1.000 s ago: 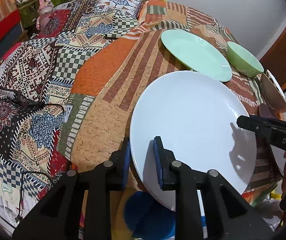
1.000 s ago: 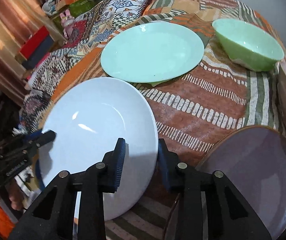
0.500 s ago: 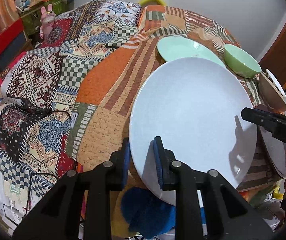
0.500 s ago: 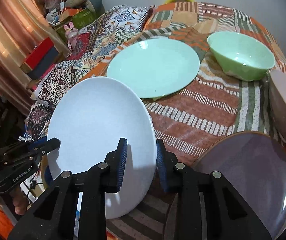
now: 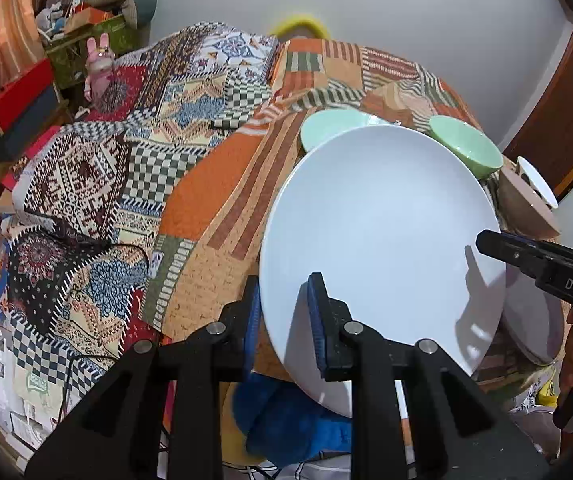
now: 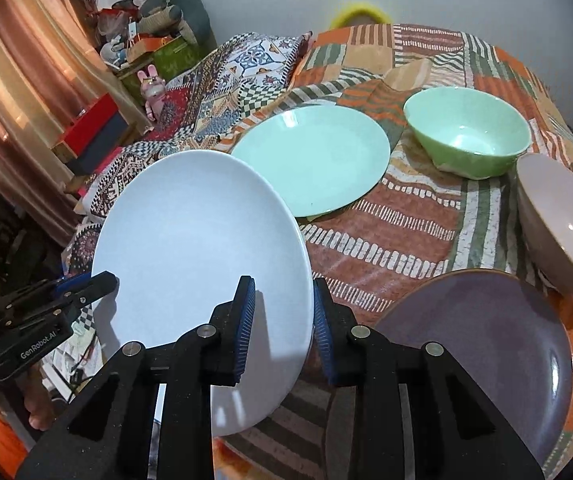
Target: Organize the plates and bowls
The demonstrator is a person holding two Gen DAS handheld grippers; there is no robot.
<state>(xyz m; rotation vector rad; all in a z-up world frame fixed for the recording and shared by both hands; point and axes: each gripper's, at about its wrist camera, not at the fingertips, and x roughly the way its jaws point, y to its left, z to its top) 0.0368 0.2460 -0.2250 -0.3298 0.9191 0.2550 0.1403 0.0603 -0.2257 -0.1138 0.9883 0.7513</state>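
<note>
- Large round white glazed plate: held off the cloth, tilted, far rim up, near edge lower. In rt wrist view it fills the 9 o'clock half of the frame; in lt wrist view it sits centre to 3 o'clock.
- Left gripper: blue pads clamped on the plate's rim, one pad under, one on the top face. Seen from the rt cam it bites the rim at 9 o'clock.
- Right gripper: pads pinched on the opposite rim, one pad on the face, the other behind the edge. So a two-handed carry, rim to rim.
- Step in hand, as I read it: lift/carry of the white plate, w/ a stack spot not yet reached.
- Round mint-green flat plate: lies on the cloth just beyond the white plate's far rim, at 12 o'clock from it. Looks the likeliest stack target, but can't be sure.
- Round purple-grey matte plate: at 3 o'clock of the white plate, near edge of the table, lying flat.
- Pale green glossy bowl: at 1–2 o'clock, well apart from the white plate, upright.
- Beige-pink bowl: at 3 o'clock, far side of the purple plate, tipped on its side.
- Orange-brown patchwork tablecloth: under all of it, rumpled near the green bowl.
- Next move calls for: level the plate, both hands travelling together so the rim doesn't twist out of the pads; clear the mint plate's edge before lowering; set down centred, then let go, both sides about at once.
- Risk: thin rim grip + glazed surface = slip if one hand leads.
</note>
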